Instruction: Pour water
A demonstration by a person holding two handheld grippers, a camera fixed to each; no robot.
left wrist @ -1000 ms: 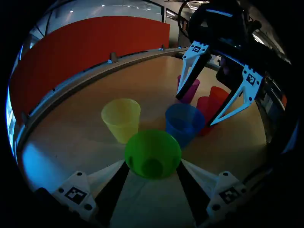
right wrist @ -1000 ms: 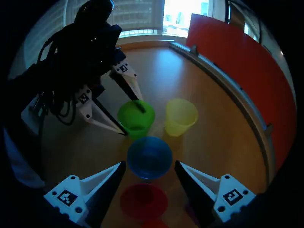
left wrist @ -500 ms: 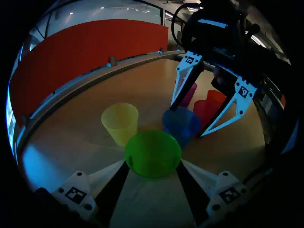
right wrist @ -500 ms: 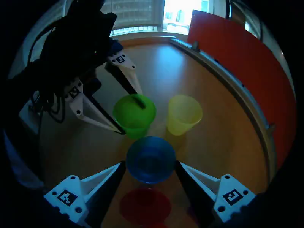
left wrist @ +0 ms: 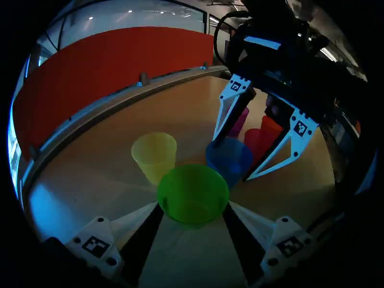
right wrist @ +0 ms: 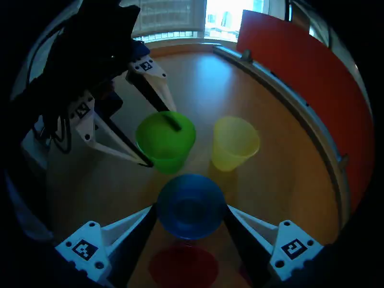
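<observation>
Left gripper (left wrist: 193, 207): fingers sat about a cup-width apart and were clamped on the green cup (left wrist: 193, 194), one finger on each side of its wall. The right gripper view showed both tips against it.

Left gripper view, left to right:
- red partition (left wrist: 110, 62) ran along the far table edge
- yellow cup (left wrist: 154, 156) stood upright on the wooden table (left wrist: 96, 177), just beside the green one
- blue cup (left wrist: 229, 159) stood just right of the yellow
- purple cup (left wrist: 240, 124), red cup (left wrist: 254, 141) and orange cup (left wrist: 271, 126) were bunched behind the blue one

Right gripper (right wrist: 190, 210): fingers were spread, with the blue cup between the tips and its rim meeting both inner edges. Couldn't tell whether they actually pressed on it.

Right gripper view, left to right:
- left gripper, its body in shadow
- green cup
- yellow cup
- partition at the right edge

The red cup sat low in that view, below the blue one. A window (right wrist: 225, 19) was bright at the top.

Markings: black-and-white square tags (left wrist: 96, 246) on each finger base, a coded pattern rather than lettering.
</observation>
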